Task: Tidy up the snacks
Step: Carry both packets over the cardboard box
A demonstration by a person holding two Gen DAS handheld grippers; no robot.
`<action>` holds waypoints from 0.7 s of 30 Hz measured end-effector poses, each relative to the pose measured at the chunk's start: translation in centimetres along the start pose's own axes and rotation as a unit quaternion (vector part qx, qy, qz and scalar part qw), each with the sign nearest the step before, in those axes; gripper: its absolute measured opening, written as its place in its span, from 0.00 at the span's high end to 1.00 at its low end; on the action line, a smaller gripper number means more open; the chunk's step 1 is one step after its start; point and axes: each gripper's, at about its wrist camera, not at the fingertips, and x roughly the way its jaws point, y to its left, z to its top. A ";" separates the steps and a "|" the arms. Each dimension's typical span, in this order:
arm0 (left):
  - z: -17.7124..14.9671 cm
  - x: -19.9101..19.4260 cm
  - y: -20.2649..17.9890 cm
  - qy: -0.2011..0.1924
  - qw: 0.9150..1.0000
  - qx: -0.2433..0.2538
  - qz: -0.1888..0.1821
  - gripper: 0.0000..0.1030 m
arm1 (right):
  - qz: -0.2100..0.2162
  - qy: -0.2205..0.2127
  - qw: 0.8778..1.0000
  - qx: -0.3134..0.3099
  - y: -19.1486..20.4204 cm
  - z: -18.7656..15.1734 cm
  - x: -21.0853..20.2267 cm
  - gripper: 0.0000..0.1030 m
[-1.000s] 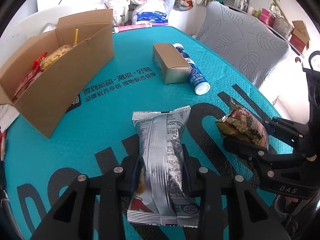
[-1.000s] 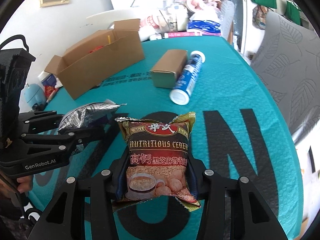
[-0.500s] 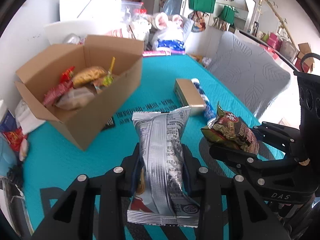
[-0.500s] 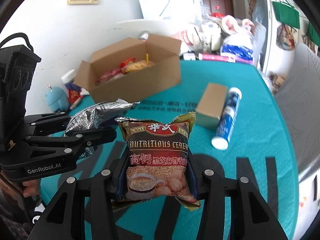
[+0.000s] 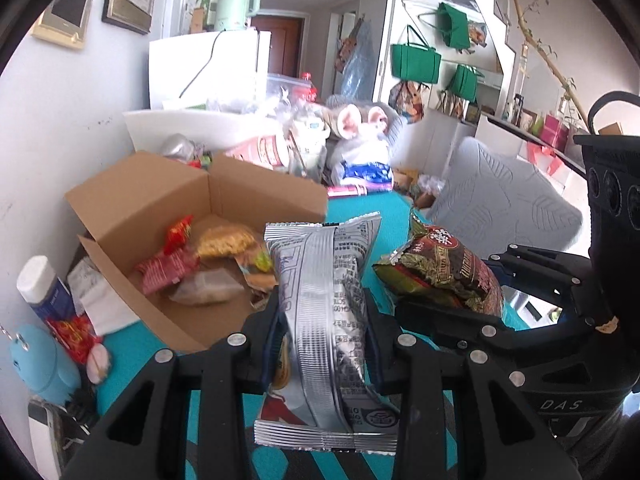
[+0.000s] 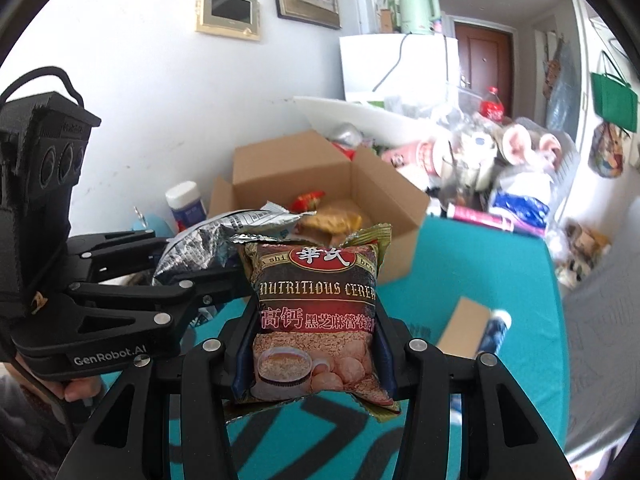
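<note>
Both tools have risen off the teal bench (image 6: 472, 264) since a second ago, each carrying its packet toward the open cardboard box (image 5: 160, 216), which now fills far more of both views and shows its contents. Nearest the box, the left tool (image 5: 324, 320) is clamped on a silver foil packet (image 5: 324, 312), crinkled and ribbed at its crimped ends, held upright with its long axis pointing away from the lens; the box mouth lies just ahead and to its left. Beside it, on the side away from the box, the right tool (image 6: 314, 344) grips a glossy brown cereal packet (image 6: 316, 312), soft and pillow-shaped, printed with a red seal and a cup of porridge, also end-up; from there the box sits ahead and slightly left, beyond the silver packet. The left hand looks the nearer of the two, so its packet would likely go in first. Inside the box lie red wrappers (image 5: 168, 264), a yellow crinkled pack and a clear pouch on plain corrugated board, with room toward the near wall. Beyond the box on the far side of the right tool, a small tan carton (image 6: 464, 328) and a blue tube (image 6: 496, 332) remain on the bench, touching side by side.
</note>
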 end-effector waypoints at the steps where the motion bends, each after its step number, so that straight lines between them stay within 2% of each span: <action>1: 0.5 -0.2 0.2 -0.007 1.000 -0.001 0.002 0.67 | 0.001 -0.003 1.000 -0.002 0.1 0.5 0.1 0.54; 10: 5.3 -0.2 3.5 -0.062 0.998 -0.014 0.029 0.67 | 0.016 -0.042 0.999 -0.029 0.8 6.2 1.6 0.54; 21: 10.8 2.1 9.0 -0.115 0.989 -0.051 0.071 0.67 | 0.046 -0.069 0.997 -0.008 -0.9 12.9 6.8 0.54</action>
